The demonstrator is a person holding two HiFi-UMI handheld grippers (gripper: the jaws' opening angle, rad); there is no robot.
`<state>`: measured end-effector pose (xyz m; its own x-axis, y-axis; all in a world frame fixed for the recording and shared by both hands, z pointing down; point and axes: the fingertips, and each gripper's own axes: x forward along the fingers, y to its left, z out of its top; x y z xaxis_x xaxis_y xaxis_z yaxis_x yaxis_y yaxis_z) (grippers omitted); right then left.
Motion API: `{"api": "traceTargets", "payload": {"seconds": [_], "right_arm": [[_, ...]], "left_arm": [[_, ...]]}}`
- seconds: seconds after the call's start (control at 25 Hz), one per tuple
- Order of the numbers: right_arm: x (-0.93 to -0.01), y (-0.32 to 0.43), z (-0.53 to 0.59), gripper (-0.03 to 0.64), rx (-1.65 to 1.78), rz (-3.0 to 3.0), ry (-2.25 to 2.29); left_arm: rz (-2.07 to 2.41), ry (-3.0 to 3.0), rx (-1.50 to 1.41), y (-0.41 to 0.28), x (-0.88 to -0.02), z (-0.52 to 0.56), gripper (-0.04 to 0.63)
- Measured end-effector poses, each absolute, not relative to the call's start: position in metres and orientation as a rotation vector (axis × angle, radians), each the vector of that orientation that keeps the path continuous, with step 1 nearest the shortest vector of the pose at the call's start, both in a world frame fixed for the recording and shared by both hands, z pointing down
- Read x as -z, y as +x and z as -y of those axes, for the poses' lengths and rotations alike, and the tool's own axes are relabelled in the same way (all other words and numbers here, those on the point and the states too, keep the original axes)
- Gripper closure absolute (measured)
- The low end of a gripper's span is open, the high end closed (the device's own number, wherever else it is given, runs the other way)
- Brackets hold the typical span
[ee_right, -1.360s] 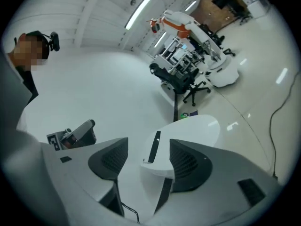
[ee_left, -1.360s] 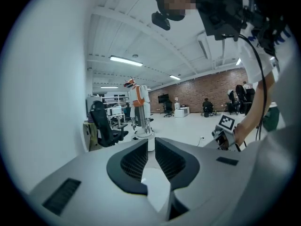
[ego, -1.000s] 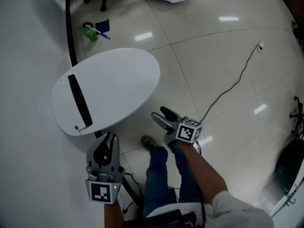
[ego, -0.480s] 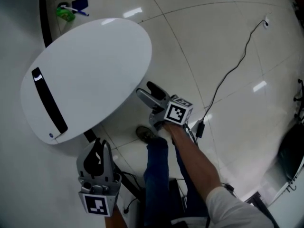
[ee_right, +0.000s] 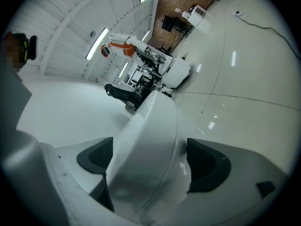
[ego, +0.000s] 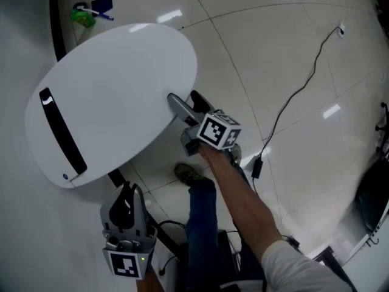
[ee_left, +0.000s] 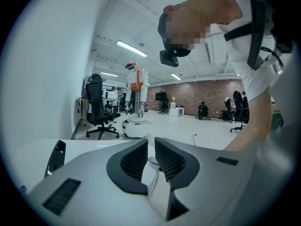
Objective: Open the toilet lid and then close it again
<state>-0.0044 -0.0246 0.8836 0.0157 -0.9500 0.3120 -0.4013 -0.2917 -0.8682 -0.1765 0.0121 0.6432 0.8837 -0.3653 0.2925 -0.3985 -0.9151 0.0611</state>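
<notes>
A white toilet lid (ego: 115, 90) with a black strip (ego: 61, 139) near its back lies face up over a glossy pale tiled floor (ego: 292, 59). The right tongs (ego: 182, 97) straddle its front rim, opening wide. The left tongs (ego: 126, 192) hang low beside it, narrow and empty. A black cable (ego: 298, 93) trails across the tiles; an office chair (ee_left: 99, 109) and a brick wall (ee_left: 207, 91) stand beyond.

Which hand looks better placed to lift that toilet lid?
Right. The right gripper has the front rim of the toilet lid between its opening jaws; the left gripper hangs back, off the lid.
</notes>
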Motion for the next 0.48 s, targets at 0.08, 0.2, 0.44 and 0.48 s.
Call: {"api": "traceTargets", "payload": {"seconds": [0.08,0.2,0.44,0.48], "right_arm": [[-0.883,-0.009,0.026,0.137,1.284,-1.431,-1.780],[-0.880,-0.007,0.031,0.137,1.346,-1.387,-1.854],[-0.861,-0.012,0.042,0.137,1.377,-1.313,-1.981],[-0.854,-0.009,0.040,0.137,1.365,-1.302,-1.971]], "left_arm": [[0.602,2.931,-0.421,-0.176,-0.642,-0.012,0.555],[0.604,2.930,-0.421,-0.175,-0.640,-0.011,0.555],[0.603,2.934,-0.424,-0.181,-0.634,0.000,0.555],[0.604,2.937,-0.424,-0.180,-0.632,0.001,0.555]]}}
